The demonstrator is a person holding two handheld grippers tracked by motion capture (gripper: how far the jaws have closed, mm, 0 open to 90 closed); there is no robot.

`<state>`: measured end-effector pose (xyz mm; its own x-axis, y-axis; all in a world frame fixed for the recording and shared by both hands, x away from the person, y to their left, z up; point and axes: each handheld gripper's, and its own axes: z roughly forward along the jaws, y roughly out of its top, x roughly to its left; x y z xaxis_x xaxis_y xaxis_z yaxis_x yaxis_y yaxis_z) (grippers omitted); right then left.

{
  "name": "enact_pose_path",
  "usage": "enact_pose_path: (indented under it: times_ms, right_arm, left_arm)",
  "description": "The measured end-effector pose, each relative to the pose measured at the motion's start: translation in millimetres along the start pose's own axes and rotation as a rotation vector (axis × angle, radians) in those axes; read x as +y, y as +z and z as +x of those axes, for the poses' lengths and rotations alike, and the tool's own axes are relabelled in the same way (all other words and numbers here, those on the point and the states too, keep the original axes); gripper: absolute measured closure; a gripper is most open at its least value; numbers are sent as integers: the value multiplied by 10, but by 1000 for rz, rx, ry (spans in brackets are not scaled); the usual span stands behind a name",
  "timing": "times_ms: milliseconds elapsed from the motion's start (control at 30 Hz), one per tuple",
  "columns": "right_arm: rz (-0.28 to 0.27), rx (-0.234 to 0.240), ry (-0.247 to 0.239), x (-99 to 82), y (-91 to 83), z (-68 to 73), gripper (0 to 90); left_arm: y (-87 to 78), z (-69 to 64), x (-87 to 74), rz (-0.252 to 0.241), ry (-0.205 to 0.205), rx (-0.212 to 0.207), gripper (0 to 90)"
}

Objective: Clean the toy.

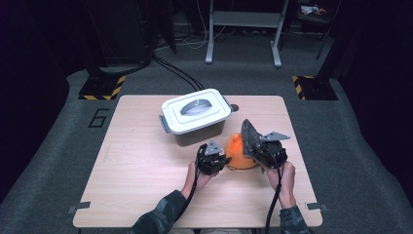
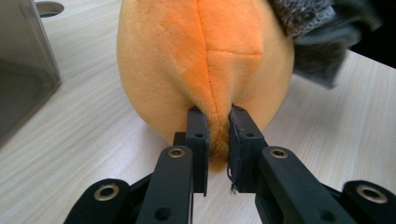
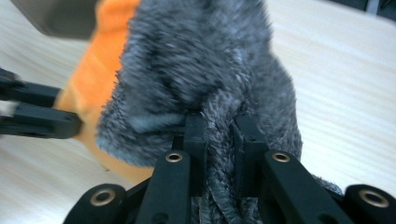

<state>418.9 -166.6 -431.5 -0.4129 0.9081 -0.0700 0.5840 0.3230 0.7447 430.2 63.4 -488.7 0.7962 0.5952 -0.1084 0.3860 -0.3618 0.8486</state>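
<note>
Both grippers pinching: one on the orange plush, one on the grey cloth.

The left gripper [image 2: 217, 135] is clamped on a fold of the orange plush toy [image 2: 205, 60], which sits on the table [image 1: 141, 161] just right of it. The right gripper [image 3: 219, 140] holds a bunch of the grey fuzzy cloth [image 3: 201, 70], raised against the toy's right side. Farther off, the white-lidded box [image 1: 196, 111] stands closed, contents hidden. Judging by this, wiping or wrapping looks barely begun; nothing is stowed.
</note>
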Motion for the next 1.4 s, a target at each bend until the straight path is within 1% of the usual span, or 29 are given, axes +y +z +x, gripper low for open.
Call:
enact_pose_path:
  times_ms: [33,67,100,133,167,233,300,333,400,433,567,600,633,667,733,800,867,933,1033,1067,1100,1133,1167,1200,1233,1267,1300,1367,1400]
  right_arm:
    - [5,2,18,-15,39,1,785]
    - [5,2,18,-15,39,1,785]
    - [5,12,31,-47,73,-37,786]
    - [6,16,36,-53,70,-47,787]
    - [6,16,32,-63,70,-63,786]
    - [9,8,42,-80,77,-85,786]
    - [17,3,62,-98,84,-125,787]
    - [17,6,61,-105,88,-140,787]
    - [16,7,61,-111,87,-150,787]
    - [15,7,62,-116,88,-147,787]
    - [13,9,64,-116,94,-145,786]
    - [9,7,66,-118,96,-144,787]
    - [15,9,72,-119,91,-139,787]
    - [11,8,62,-125,94,-150,786]
    - [10,9,66,-132,91,-150,787]
    - [6,6,69,-141,89,-149,787]
    - [2,7,71,-152,88,-159,787]
    - [-3,14,83,-165,81,-170,788]
    - [-6,14,75,-179,73,-186,788]
    - [-11,12,81,-179,73,-183,788]
    - [-14,10,84,-181,68,-183,789]
    - [-16,12,86,-183,63,-185,789]
    - [-13,11,83,-185,53,-189,789]
    - [-21,7,76,-186,50,-198,789]
    - [-23,7,82,-187,44,-199,789]
    - [-23,13,86,-187,39,-200,789]
    - [-27,7,89,-184,33,-204,789]
    - [-34,2,89,-181,22,-212,790]
    - [-37,3,91,-179,16,-221,790]
  left_arm:
    - [-2,3,0,0,-4,-5,793]
    - [-2,3,0,0,-4,-5,782]
    - [-2,9,-4,-7,-13,-8,759]
    - [-7,12,-2,-9,-11,-9,733]
    - [-12,8,-2,-12,-16,-11,695]
    - [-39,4,-6,-17,-26,-10,635]
    - [-68,14,-21,-20,-39,-10,545]
    - [-74,19,-33,-27,-53,-9,518]
    - [-83,27,-40,-21,-57,-13,485]
    - [-79,28,-59,-21,-72,-12,464]
    - [-38,23,-80,-16,-84,-10,460]
    - [-17,19,-91,-19,-95,-13,479]
    - [-3,15,-98,-18,-98,-15,546]
    - [13,6,-102,-20,-103,-19,575]
    - [32,-17,-101,-24,-97,-17,673]
    - [40,-31,-92,-30,-84,-16,746]
    - [43,-29,-82,-32,-74,-22,795]
    - [41,-32,-79,-34,-69,-18,816]
    - [34,-33,-72,-43,-49,-16,837]
    - [32,-37,-67,-46,-53,-20,839]
    - [25,-35,-59,-48,-39,-12,843]
    - [20,-40,-50,-50,-40,-16,845]
    - [13,-35,-38,-55,-26,-12,848]
    - [13,-35,-38,-55,-26,-12,850]
    - [3,-34,-12,-61,-13,-3,851]
    - [3,-34,-12,-61,-13,-3,852]
    - [-15,-34,29,-65,10,11,854]
    - [-34,-22,64,-71,16,8,855]
    - [-42,-22,80,-75,22,14,856]
